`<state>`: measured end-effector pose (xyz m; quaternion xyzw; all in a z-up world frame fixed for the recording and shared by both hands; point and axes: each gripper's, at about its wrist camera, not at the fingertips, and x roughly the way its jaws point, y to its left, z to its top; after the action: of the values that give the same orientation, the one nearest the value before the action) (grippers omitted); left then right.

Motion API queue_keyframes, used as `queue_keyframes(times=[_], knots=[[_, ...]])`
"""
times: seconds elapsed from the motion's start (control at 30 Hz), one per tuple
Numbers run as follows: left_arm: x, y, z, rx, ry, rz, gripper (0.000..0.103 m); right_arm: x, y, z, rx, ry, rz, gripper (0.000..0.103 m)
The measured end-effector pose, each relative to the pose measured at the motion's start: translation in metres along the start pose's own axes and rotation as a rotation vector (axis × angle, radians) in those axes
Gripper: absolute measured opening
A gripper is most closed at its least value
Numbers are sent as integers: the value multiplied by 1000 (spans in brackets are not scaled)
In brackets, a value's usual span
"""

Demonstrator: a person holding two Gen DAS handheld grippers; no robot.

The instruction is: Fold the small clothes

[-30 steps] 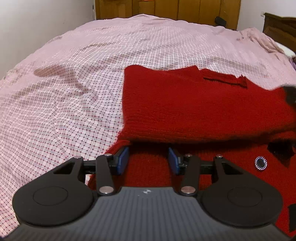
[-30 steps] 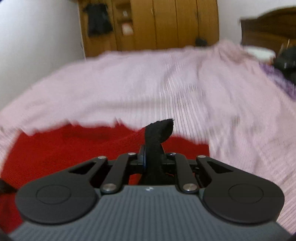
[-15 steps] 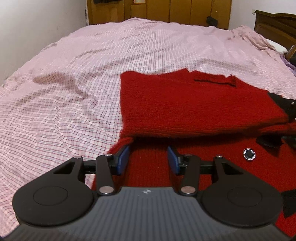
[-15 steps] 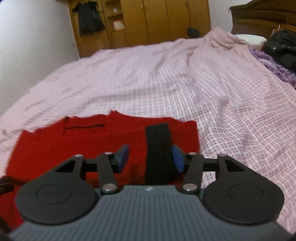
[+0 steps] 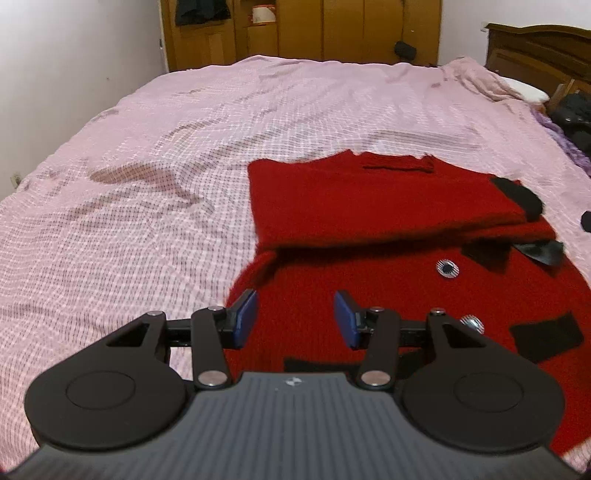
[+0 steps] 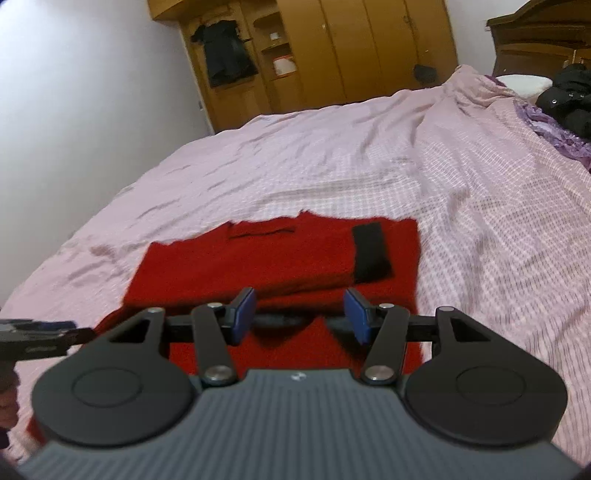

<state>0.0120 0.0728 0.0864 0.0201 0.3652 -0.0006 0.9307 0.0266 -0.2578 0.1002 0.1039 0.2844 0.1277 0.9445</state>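
A small red knit garment (image 5: 369,206) with black patches and round silver buttons (image 5: 447,267) lies on the pink checked bedspread (image 5: 147,184). Its far part is folded over the near part. It also shows in the right wrist view (image 6: 280,258), where a black cuff (image 6: 369,254) rests on the fold's right end. My left gripper (image 5: 295,317) is open and empty above the garment's near left part. My right gripper (image 6: 299,314) is open and empty above the garment's near edge. The other gripper's tip (image 6: 37,336) shows at the left edge of the right wrist view.
The bed fills both views. A wooden wardrobe (image 5: 332,29) stands behind its far edge and a white wall (image 5: 55,74) runs on the left. A wooden headboard (image 5: 535,51), a white pillow (image 5: 524,90), dark clothes (image 6: 569,96) and purple cloth (image 6: 554,133) lie at the right.
My right gripper has opened and let go of the black cuff, which now lies flat on the fold. Both grippers have pulled back and risen from the garment.
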Motion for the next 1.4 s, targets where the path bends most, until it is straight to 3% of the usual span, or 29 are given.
queue_keyframes(times=[0.23,0.37,0.5,0.6,0.7,1.13,1.4], knots=[[-35,-11,-24,57,2,-82,54,-29,19,-26,-39,76,114,55],[-49,-23,-37,96,-4,-117,66,-35,33,-46,-118,108,108,56],[-57,-33,-51,118,10,-154,67,-40,44,-68,-164,143,130,56],[-59,-39,-61,133,28,-158,68,-41,52,-83,-207,171,115,57],[-58,-42,-73,147,51,-150,68,-44,62,-97,-264,182,93,72],[-62,-49,-114,233,115,-233,72,-45,93,-135,-532,232,34,73],[-57,-51,-119,247,133,-231,72,-36,110,-155,-699,293,5,73]])
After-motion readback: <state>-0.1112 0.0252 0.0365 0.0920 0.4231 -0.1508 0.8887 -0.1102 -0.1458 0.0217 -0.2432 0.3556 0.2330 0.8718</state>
